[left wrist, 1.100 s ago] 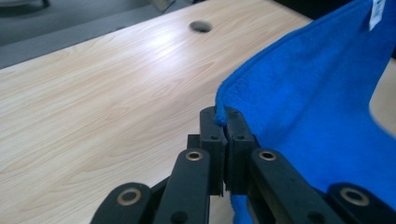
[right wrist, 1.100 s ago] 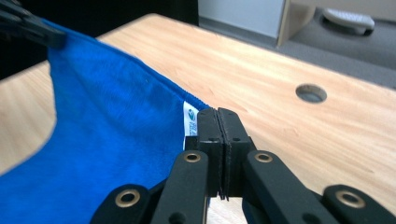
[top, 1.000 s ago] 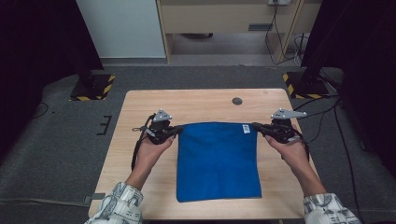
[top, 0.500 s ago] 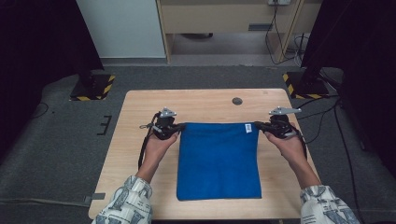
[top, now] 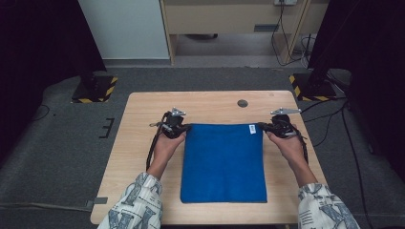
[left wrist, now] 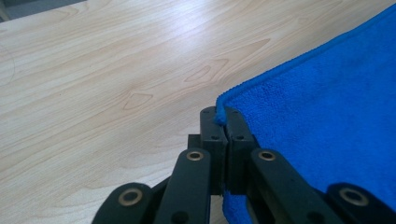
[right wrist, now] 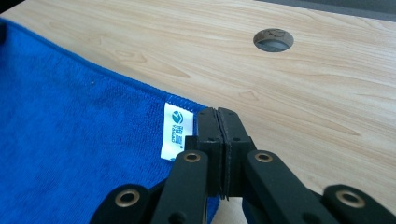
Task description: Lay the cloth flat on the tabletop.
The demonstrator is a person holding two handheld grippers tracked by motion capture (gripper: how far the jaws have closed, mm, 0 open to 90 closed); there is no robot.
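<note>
A blue towel [top: 223,162] lies spread on the wooden table [top: 138,143], its long side running toward the person. My left gripper [top: 185,127] is shut on the towel's far left corner [left wrist: 220,112], low over the wood. My right gripper [top: 261,126] is shut on the far right corner, just beside the white label [right wrist: 173,130]. The far hem stretches straight between the two grippers. In the right gripper view the jaws [right wrist: 218,116] press together with the blue hem caught between them.
A round cable hole [top: 242,103] sits in the table behind the towel, also seen as a hole [right wrist: 273,39] past my right jaws. Bare wood runs left, right and behind the towel. Dark floor and yellow-black striped stand feet [top: 95,90] surround the table.
Both grippers have sunk toward the table and come slightly inward, still holding the far corners. The towel's far edge now rests low on the wood.
</note>
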